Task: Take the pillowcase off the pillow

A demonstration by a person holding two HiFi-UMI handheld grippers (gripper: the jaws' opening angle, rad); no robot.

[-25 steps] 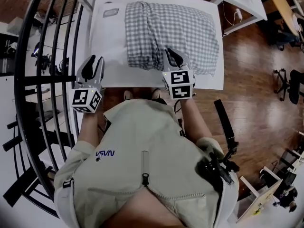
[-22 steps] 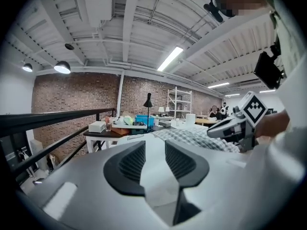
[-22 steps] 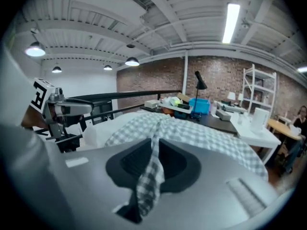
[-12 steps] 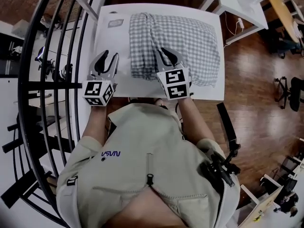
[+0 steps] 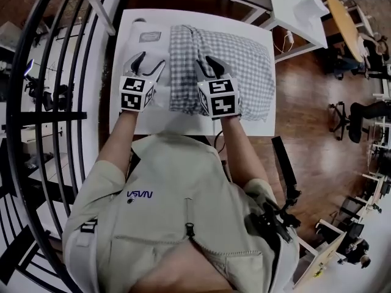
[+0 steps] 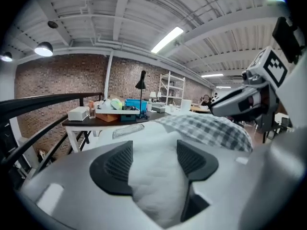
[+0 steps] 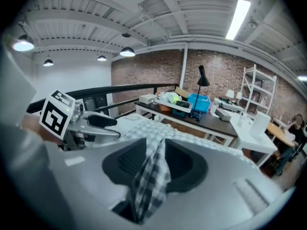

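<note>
A white tabletop (image 5: 129,47) carries the pillow, hidden inside its checked pillowcase (image 5: 241,60), which lies across the far half. The right gripper (image 5: 207,63) sits over the pillowcase's left part. Its jaws have just been opening and stand partly apart, with a raised fold of checked cloth loose between them. The left gripper (image 5: 153,60), just beside the pillowcase's left edge, has jaws that have just opened wide over bare tabletop, gripping nothing.

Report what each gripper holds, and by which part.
Nothing is held. The right gripper has just been opening, a fold of the checked pillowcase loose between its jaws; the left gripper, likewise opening, stands wide over the white surface.
</note>
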